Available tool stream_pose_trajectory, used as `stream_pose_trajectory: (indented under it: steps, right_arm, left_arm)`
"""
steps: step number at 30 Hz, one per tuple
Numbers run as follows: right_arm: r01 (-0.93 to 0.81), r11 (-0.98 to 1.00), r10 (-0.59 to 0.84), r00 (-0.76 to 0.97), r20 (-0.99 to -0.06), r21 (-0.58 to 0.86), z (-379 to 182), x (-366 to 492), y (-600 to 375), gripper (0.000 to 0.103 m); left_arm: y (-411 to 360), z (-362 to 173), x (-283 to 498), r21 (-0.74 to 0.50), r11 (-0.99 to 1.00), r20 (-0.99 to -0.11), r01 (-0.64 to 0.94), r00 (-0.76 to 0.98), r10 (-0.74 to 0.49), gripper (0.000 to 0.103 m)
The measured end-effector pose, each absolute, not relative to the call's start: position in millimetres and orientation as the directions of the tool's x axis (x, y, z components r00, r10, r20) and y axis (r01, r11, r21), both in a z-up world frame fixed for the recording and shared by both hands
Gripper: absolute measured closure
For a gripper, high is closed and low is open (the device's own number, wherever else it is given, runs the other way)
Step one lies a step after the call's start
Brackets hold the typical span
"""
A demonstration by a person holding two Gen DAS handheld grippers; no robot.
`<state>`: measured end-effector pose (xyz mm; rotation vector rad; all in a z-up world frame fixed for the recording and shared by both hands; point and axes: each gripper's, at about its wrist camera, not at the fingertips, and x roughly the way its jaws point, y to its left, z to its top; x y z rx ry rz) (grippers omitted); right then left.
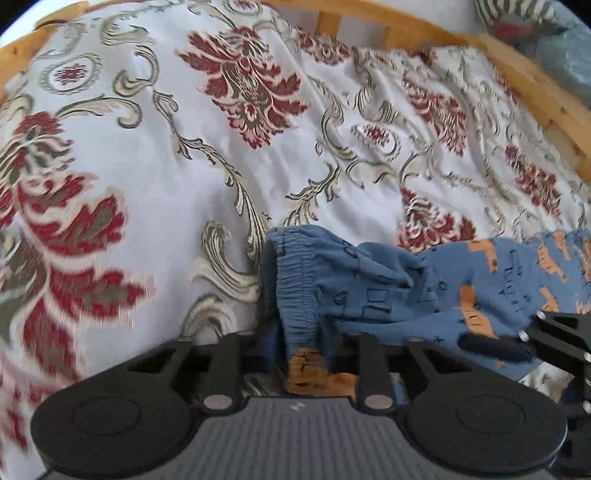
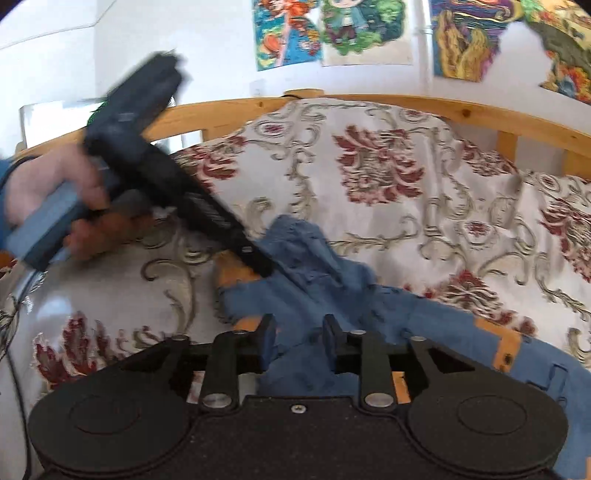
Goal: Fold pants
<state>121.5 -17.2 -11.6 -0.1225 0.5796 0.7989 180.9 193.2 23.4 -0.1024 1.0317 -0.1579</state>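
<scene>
The left claw (image 2: 264, 267) is clamped shut, while the right claw (image 2: 298, 343) gapes partly apart.

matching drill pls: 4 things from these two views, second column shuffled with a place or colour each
1. pants
2. bed frame
3. drawings
4. bedspread

a. on the white wall
b. white with a red floral print
c. blue with orange patches
d. light wood, along the bed's edge

Pairs: 1-c, 2-d, 3-a, 4-b
</scene>
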Motion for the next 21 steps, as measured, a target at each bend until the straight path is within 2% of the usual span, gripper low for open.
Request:
stream_pose_trajectory:
  steps: [1,3,6,7,9,11,12,13,14,15,17,19,21]
  right_arm:
    - [-0.695,0.712,0.628,0.569,-0.531,0.097,-11,125,-23,0.063]
    - [-0.656,0.752,0.58,0.615,-0.534,0.061,-9,137,-38,0.054]
    - [-0.58,0.814,0.492,0.662,-0.566,0.03,-10,166,-65,0.047]
    - [-0.564,0.826,0.466,0.662,-0.587,0.021,-13,177,-73,0.042]
    - [-0.541,0.841,0.431,0.658,-0.618,0.011,-21,197,-89,0.04]
    - [-0.534,0.845,0.418,0.631,-0.653,0.024,-31,215,-101,0.04]
    - [-0.546,0.837,0.432,0.605,-0.669,0.048,-36,222,-106,0.04]
    - [-0.558,0.826,0.451,0.573,-0.684,0.078,-41,229,-111,0.044]
    - [-0.563,0.821,0.463,0.56,-0.687,0.095,-43,231,-113,0.054]
    - [-0.573,0.813,0.477,0.55,-0.686,0.105,-44,232,-112,0.058]
    - [-0.601,0.794,0.488,0.549,-0.679,0.085,-40,229,-109,0.076]
    - [-0.617,0.787,0.479,0.588,-0.652,0.022,-32,221,-101,0.085]
    - [-0.617,0.787,0.472,0.633,-0.613,-0.031,-25,212,-97,0.087]
  left_arm:
    - [194,25,173,-0.179,0.98,-0.83,0.085,0.523,-0.197,0.04]
    - [186,25,159,-0.166,0.982,-0.815,0.093,0.548,-0.19,0.03]
    - [168,18,148,-0.043,0.994,-0.81,0.104,0.579,-0.095,0.029]
    - [164,15,147,-0.021,0.995,-0.806,0.096,0.587,-0.074,0.027]
    - [161,10,149,-0.026,0.998,-0.805,0.052,0.591,-0.052,0.027]
    - [163,9,155,-0.061,0.998,-0.808,-0.022,0.587,-0.036,0.036]
    - [168,8,160,-0.071,0.995,-0.815,-0.068,0.579,-0.019,0.063]
    - [174,4,167,-0.083,0.989,-0.833,-0.122,0.553,-0.002,0.073]
    - [179,3,170,-0.12,0.981,-0.841,-0.154,0.541,-0.018,0.075]
    - [185,3,170,-0.155,0.97,-0.84,-0.187,0.541,-0.03,0.081]
    - [184,9,168,-0.148,0.966,-0.841,-0.212,0.541,-0.011,0.086]
    - [173,20,158,-0.079,0.974,-0.827,-0.211,0.559,0.055,0.088]
    - [159,30,148,-0.014,0.975,-0.816,-0.224,0.566,0.118,0.089]
